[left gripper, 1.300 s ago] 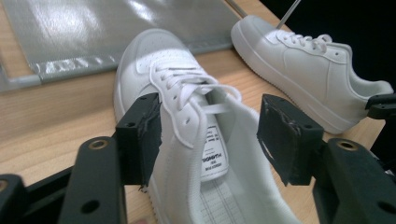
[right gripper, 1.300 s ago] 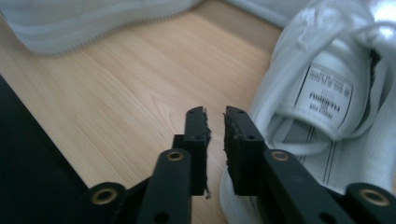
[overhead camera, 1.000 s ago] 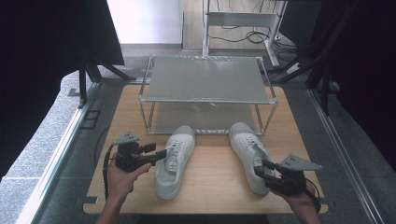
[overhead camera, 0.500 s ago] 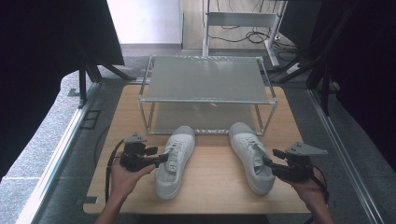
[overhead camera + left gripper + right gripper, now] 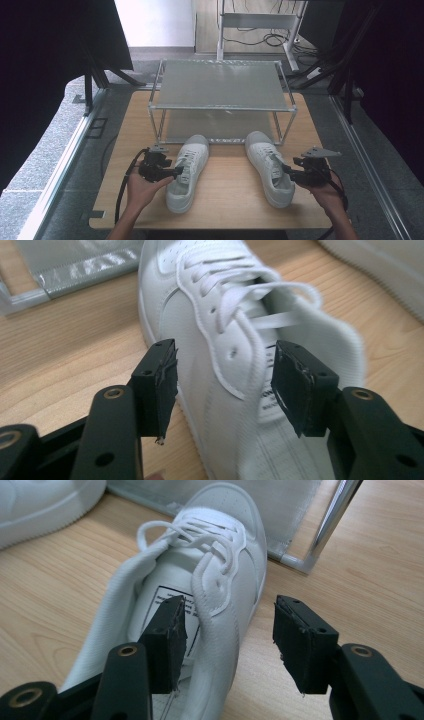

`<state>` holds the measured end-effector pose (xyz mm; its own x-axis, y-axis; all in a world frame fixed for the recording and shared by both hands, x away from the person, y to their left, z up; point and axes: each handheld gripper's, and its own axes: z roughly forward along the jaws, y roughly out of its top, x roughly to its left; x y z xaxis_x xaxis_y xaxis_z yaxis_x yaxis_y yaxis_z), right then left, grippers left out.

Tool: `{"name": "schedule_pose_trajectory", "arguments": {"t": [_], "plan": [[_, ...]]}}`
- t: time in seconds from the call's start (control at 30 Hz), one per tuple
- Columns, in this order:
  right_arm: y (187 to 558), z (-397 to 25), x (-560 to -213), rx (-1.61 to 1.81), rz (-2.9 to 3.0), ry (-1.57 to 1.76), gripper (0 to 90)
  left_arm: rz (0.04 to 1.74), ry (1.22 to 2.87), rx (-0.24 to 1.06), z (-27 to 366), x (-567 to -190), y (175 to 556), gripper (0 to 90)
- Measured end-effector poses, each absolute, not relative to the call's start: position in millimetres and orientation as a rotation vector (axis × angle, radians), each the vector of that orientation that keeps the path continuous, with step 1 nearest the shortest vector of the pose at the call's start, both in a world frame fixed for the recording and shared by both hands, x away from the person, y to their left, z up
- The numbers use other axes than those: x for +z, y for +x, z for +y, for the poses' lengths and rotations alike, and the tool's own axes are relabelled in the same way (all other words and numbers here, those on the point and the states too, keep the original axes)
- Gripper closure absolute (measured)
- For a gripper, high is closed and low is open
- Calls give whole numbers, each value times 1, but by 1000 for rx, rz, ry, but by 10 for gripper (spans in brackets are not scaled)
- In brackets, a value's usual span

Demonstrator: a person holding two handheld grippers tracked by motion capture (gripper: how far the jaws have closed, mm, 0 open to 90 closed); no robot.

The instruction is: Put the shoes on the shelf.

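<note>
Two white lace-up sneakers lie on the wooden table, toes toward the rack: the left sneaker (image 5: 186, 170) and the right sneaker (image 5: 270, 167). My left gripper (image 5: 176, 172) is open at the left sneaker's outer side; in the left gripper view its jaws straddle that shoe's side wall (image 5: 220, 375) by the collar. My right gripper (image 5: 287, 171) is open at the right sneaker's outer side; in the right gripper view its jaws straddle the side wall (image 5: 220, 625), one jaw inside the shoe opening, the other outside.
A two-level wire-mesh metal rack (image 5: 220, 85) stands at the back of the table, its lower shelf (image 5: 215, 125) just beyond the shoe toes. The wooden table (image 5: 225, 205) has bare room between and in front of the shoes. Dark curtains hang at both sides.
Both grippers have moved inward toward the shoes. The left one has closed in on the left sneaker's side, and the right one has reached the right sneaker's collar. The shoes have stayed put.
</note>
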<state>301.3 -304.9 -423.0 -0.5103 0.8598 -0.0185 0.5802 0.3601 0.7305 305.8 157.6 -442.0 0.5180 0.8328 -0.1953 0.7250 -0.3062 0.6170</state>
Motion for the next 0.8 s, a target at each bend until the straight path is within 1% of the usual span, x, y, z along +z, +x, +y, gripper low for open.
{"name": "schedule_pose_trajectory", "arguments": {"t": [0.17, 0.23, 0.3, 0.33, 0.37, 0.5, 0.63, 0.7, 0.73, 0.8], "plan": [[315, -298, -431, 887, 2267, 1255, 487, 1291, 2104, 209, 156, -447, 312, 483], [321, -294, -435, 859, 2275, 1253, 488, 1277, 2096, 162, 156, -446, 313, 559], [326, -290, -438, 830, 2282, 1249, 489, 1276, 2097, 163, 154, -447, 313, 601], [326, -290, -438, 830, 2282, 1249, 489, 1277, 2100, 168, 153, -447, 313, 601], [330, -287, -441, 790, 2284, 1240, 500, 1280, 2106, 182, 152, -447, 313, 619], [334, -283, -445, 734, 2267, 1249, 514, 1318, 2145, 240, 144, -451, 315, 629], [338, -282, -449, 685, 2256, 1253, 514, 1332, 2141, 263, 143, -452, 318, 649], [340, -281, -451, 667, 2256, 1260, 536, 1341, 2141, 273, 141, -453, 319, 677], [340, -281, -451, 667, 2256, 1260, 536, 1346, 2142, 293, 139, -453, 319, 677], [342, -280, -451, 655, 2267, 1268, 587, 1343, 2159, 357, 135, -453, 317, 743]]}}
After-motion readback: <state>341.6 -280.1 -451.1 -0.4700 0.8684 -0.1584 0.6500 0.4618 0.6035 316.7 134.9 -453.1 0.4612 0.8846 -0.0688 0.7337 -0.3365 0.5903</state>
